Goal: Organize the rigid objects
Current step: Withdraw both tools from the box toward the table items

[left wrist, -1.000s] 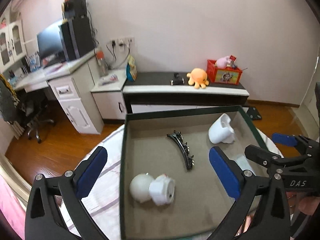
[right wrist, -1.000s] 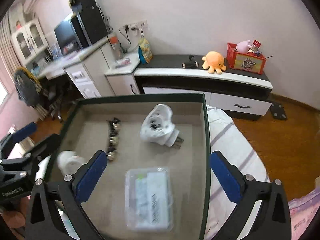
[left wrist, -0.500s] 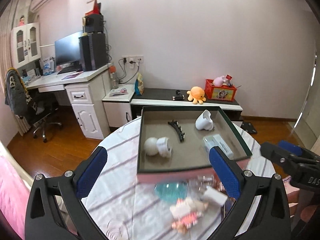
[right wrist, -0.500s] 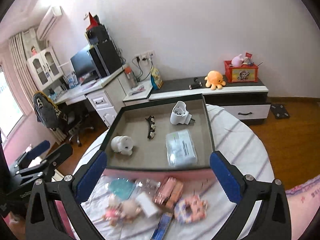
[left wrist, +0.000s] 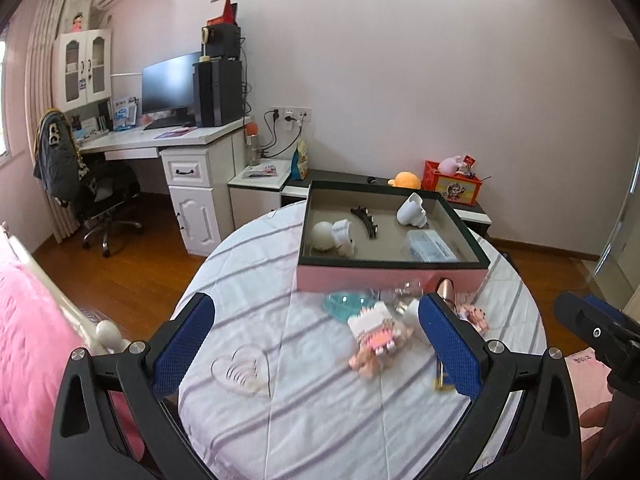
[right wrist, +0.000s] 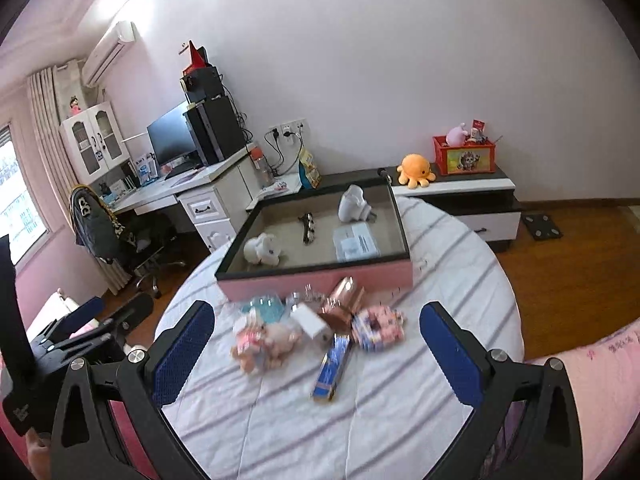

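Observation:
A pink box (left wrist: 392, 276) (right wrist: 320, 276) with a dark rim stands at the far side of the round striped table (left wrist: 280, 380) (right wrist: 400, 400). Inside lie a white round gadget (left wrist: 332, 236) (right wrist: 262, 250), a black hair clip (left wrist: 365, 220) (right wrist: 307, 226), a white plug (left wrist: 414, 210) (right wrist: 353, 202) and a clear packet (left wrist: 430, 245) (right wrist: 356, 242). In front of the box lies a pile: pink brick toy (left wrist: 376, 338) (right wrist: 264, 340), teal dish (left wrist: 346, 304), rose-gold case (right wrist: 342, 304), blue bar (right wrist: 332, 368), pink-blue ring (right wrist: 378, 326). Left gripper (left wrist: 316, 344) and right gripper (right wrist: 316, 356) hover open and empty near the table's front.
A clear heart-shaped dish (left wrist: 240, 368) lies on the cloth at the left. A pink bed (left wrist: 36, 340) borders the table's left. Behind are a desk (left wrist: 160, 140), an office chair (left wrist: 100, 200) and a low cabinet (right wrist: 460, 196) with an orange plush (right wrist: 416, 170).
Both grippers have pulled back and up from directly over the box to the table's near side. The whole table and the pile in front of the box have come into view.

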The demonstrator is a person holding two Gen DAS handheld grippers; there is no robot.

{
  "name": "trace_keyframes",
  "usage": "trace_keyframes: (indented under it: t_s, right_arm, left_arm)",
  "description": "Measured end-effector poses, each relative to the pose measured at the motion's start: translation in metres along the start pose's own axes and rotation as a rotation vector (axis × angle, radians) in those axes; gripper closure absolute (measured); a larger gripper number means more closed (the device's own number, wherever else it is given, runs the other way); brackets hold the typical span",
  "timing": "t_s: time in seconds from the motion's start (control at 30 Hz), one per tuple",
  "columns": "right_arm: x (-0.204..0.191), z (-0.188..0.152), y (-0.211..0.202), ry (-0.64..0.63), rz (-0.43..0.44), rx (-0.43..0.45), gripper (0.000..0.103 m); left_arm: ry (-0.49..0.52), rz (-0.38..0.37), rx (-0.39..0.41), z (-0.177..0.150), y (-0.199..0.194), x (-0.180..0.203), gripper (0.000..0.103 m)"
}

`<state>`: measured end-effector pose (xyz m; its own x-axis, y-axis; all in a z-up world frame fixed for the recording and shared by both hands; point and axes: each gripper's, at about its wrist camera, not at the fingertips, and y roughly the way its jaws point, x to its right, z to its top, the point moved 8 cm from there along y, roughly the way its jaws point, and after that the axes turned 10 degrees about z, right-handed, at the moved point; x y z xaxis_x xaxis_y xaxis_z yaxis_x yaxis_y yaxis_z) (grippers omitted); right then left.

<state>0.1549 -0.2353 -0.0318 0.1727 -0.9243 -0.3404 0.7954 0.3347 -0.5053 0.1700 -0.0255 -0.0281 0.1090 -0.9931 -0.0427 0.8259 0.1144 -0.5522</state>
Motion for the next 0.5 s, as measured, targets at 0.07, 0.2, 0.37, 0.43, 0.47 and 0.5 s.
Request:
trace_keyframes:
  t_s: [0.07,0.2,0.37,0.43,0.47,0.5]
  right_arm:
    - [0.0,-0.005,-0.005,0.008,0.004,0.0,0.0]
    - [0.0,-0.011,-0.009,0.003,-0.001,-0.008,0.0]
    - [-0.002,-0.013,-0.012,-0.002,-0.004,-0.01,0.0]
    - [-0.002,-0.013,-0.012,-0.005,-0.007,-0.008,0.0]
    - [-0.002,-0.013,-0.013,-0.01,-0.01,-0.008,0.0]
    - [-0.003,-0.013,-0.014,-0.016,-0.014,-0.008,0.0]
  left_arm:
    - [0.0,-0.002,-0.001,-0.005,-0.006,-0.001,0.0]
    - [0.009,-0.004,0.004,-0.009,-0.014,0.003,0.0]
    - [0.013,-0.009,0.011,-0.01,-0.02,0.004,0.0]
    - [0.012,-0.006,0.012,-0.009,-0.02,0.004,0.0]
    - [0.013,-0.006,0.012,-0.009,-0.02,0.004,0.0]
    - [0.014,-0.004,0.011,-0.009,-0.02,0.004,0.0]
